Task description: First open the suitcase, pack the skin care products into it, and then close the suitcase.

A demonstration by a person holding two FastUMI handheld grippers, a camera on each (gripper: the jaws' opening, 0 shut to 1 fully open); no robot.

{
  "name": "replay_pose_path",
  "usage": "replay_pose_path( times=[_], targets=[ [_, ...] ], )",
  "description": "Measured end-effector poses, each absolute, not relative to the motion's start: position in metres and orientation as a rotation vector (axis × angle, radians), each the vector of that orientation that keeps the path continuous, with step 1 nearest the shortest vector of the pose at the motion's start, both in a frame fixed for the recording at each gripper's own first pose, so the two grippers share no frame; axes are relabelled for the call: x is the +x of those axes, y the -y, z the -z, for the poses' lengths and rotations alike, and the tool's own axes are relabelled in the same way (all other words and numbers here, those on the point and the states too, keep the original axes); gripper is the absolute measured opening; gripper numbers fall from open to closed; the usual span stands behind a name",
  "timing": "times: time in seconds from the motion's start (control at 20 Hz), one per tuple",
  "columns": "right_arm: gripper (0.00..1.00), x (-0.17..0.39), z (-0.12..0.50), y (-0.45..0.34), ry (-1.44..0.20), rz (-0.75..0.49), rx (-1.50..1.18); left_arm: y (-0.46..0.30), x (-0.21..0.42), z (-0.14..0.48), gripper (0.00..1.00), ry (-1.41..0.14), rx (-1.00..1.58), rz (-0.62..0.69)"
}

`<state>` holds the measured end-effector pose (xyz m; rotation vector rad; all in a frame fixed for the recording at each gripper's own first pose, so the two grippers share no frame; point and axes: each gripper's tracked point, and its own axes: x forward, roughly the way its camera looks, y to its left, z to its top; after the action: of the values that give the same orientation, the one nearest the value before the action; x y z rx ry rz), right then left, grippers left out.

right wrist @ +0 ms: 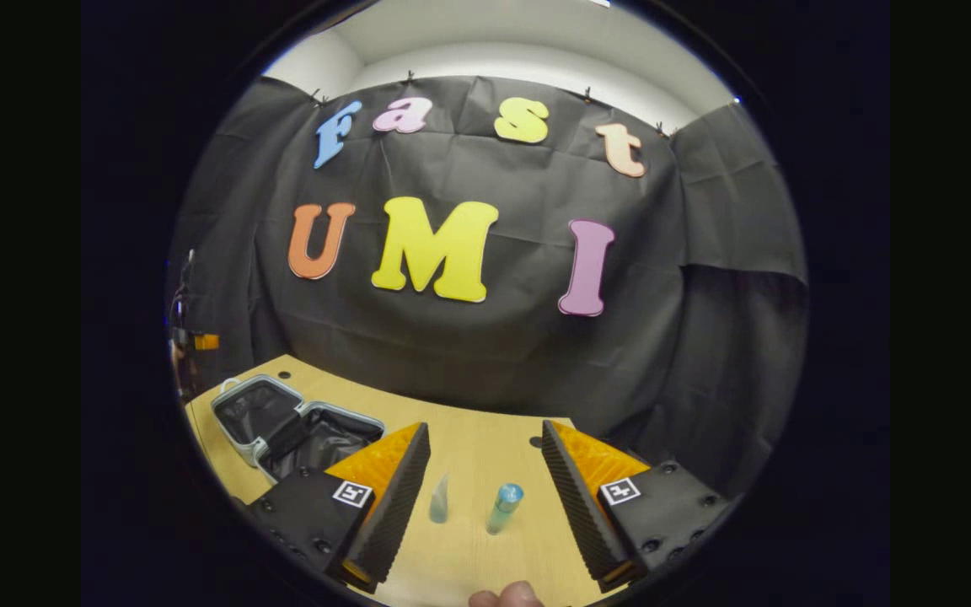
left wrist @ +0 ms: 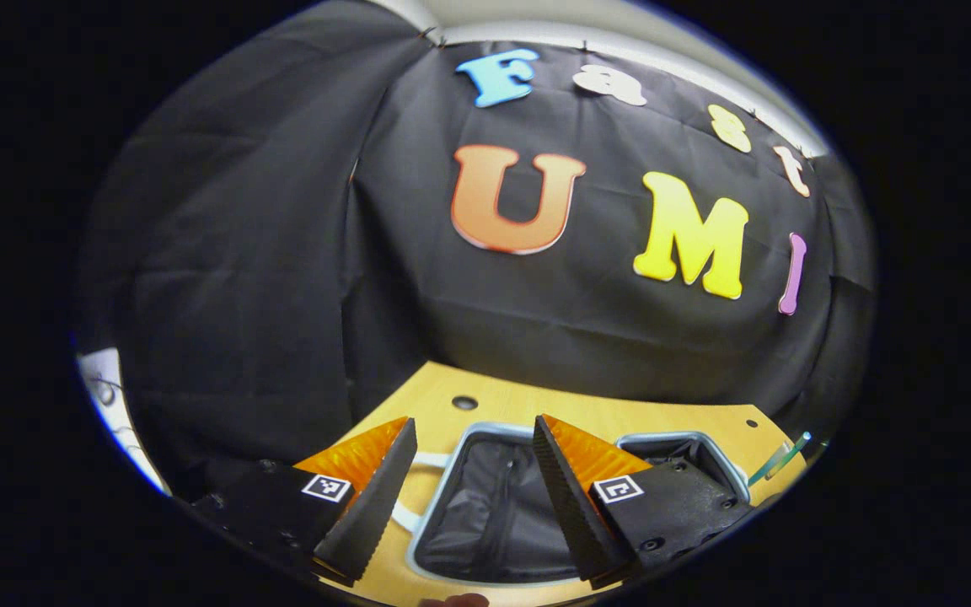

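A pale wooden table (right wrist: pixel 469 447), backed by black cloth wall (right wrist: pixel 485 337), bears an opened grey suitcase (right wrist: pixel 296 426); both the left gripper (left wrist: pixel 474 480) and right gripper (right wrist: pixel 485 485) are held spread.

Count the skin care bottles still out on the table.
2. A clear bottle and a bottle with a blue cap stand side by side on the table, ahead of the right claw. Others may be hidden inside the open suitcase.

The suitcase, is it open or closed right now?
Open. The suitcase lies spread flat on the wooden table, both halves showing their dark lining. No bottles show inside yet; two small ones stand on the table.
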<state>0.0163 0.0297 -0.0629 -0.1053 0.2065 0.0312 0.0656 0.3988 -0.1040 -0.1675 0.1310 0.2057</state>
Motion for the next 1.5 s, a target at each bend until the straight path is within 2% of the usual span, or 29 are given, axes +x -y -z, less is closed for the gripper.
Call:
replay_pose_path(
  times=[0.05,0.1,0.15,0.2,0.25,0.3,0.55,0.7,0.95,1.15,1.5],
  targets=[
    [0.79,0.015,0.066,-0.022,-0.214,-0.031,-0.097,-0.380,0.065,0.084,0.80,-0.104,-0.150,-0.203],
    [0.80,0.015,0.071,-0.015,-0.221,-0.033,-0.082,-0.354,0.068,0.076,1.00,-0.099,-0.139,-0.171],
    [0.79,0.016,0.076,-0.009,-0.228,-0.038,-0.063,-0.328,0.068,0.073,0.98,-0.110,-0.115,-0.149],
    [0.79,0.016,0.084,-0.003,-0.241,-0.046,-0.044,-0.303,0.068,0.069,0.88,-0.112,-0.094,-0.135],
    [0.79,0.017,0.090,0.005,-0.251,-0.044,-0.031,-0.276,0.065,0.066,0.88,-0.112,-0.081,-0.119],
    [0.80,0.019,0.096,0.014,-0.257,-0.043,-0.021,-0.251,0.064,0.062,0.98,-0.114,-0.066,-0.109],
    [0.79,0.017,0.121,0.058,-0.285,-0.044,-0.008,-0.114,0.050,0.057,0.97,-0.071,-0.015,-0.032],
    [0.80,0.013,0.136,0.084,-0.312,-0.042,-0.019,-0.042,0.052,0.079,0.98,-0.099,-0.034,0.042],
    [0.80,-0.002,0.156,0.119,-0.367,-0.041,-0.044,0.058,0.052,0.153,0.98,-0.225,-0.046,0.175],
    [0.79,-0.012,0.163,0.144,-0.392,-0.029,-0.082,0.103,0.058,0.201,0.98,-0.309,-0.043,0.231],
    [0.80,-0.034,0.160,0.189,-0.432,0.041,-0.084,0.140,0.103,0.275,0.98,-0.433,-0.020,0.244]
  ],
)
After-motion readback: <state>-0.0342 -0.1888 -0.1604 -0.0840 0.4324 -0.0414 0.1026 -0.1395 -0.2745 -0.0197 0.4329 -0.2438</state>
